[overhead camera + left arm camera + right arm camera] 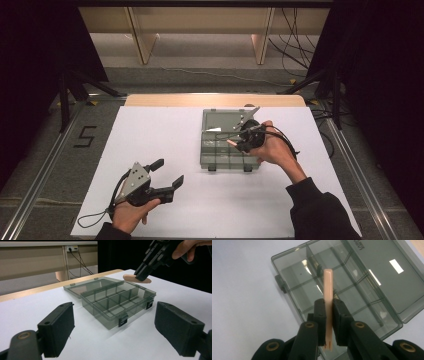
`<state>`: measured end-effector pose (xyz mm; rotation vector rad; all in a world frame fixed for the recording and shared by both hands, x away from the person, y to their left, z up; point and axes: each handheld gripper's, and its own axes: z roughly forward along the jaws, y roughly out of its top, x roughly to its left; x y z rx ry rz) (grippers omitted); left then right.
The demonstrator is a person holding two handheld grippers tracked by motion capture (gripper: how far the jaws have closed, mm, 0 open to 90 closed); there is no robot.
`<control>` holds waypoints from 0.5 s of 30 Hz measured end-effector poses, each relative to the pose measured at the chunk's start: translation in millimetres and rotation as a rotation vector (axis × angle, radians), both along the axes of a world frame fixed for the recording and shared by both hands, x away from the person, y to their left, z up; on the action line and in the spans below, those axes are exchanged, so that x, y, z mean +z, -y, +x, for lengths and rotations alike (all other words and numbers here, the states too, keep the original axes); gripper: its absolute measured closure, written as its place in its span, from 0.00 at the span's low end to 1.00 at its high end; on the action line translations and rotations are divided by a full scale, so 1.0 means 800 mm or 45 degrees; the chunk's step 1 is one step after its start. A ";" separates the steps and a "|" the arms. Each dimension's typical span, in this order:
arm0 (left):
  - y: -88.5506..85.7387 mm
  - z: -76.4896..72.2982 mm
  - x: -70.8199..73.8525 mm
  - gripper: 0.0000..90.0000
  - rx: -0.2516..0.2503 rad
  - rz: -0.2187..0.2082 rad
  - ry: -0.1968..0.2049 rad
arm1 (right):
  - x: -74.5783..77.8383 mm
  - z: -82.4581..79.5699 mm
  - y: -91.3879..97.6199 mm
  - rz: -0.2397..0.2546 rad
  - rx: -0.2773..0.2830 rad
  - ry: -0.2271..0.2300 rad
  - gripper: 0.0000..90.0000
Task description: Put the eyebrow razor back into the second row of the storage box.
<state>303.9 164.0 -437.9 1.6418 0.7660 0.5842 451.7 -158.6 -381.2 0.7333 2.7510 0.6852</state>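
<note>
A smoky clear plastic organizer box point(220, 150) lies open on the white table, its lid point(222, 120) folded back flat and its compartments bare. My right gripper point(239, 142) hovers over the box's right side, shut on a flat peach-coloured stick point(327, 293). The stick point(131, 278) pokes out past the jaws, above the box point(117, 300) and its compartments point(317, 287). My left gripper point(170, 172) rests near the table's front left, open, nothing between its pads point(58, 327), facing the box from some distance.
White sheet point(150, 135) covers the table; a wooden strip point(215, 100) shows along the far edge. Black latches point(123, 320) stick out from the box's front wall. Shelving and cables stand beyond the table. A floor mark "5" point(85, 136) lies at left.
</note>
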 end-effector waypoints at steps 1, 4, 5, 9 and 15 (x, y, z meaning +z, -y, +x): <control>0.000 0.000 0.000 0.18 0.000 -0.002 0.000 | 0.000 0.001 0.000 0.000 0.003 -0.003 0.92; 0.000 0.000 0.000 0.18 0.000 -0.001 -0.002 | -0.002 0.004 0.001 -0.007 -0.002 -0.003 0.92; 0.000 0.000 0.000 0.18 0.001 0.000 -0.001 | -0.002 0.004 0.001 -0.007 -0.002 -0.003 0.92; 0.000 0.000 0.000 0.18 -0.001 0.003 -0.001 | -0.005 0.008 0.002 -0.015 -0.011 -0.009 0.92; 0.000 0.000 0.000 0.18 -0.002 0.006 0.002 | -0.008 0.010 0.002 -0.034 -0.004 -0.019 0.92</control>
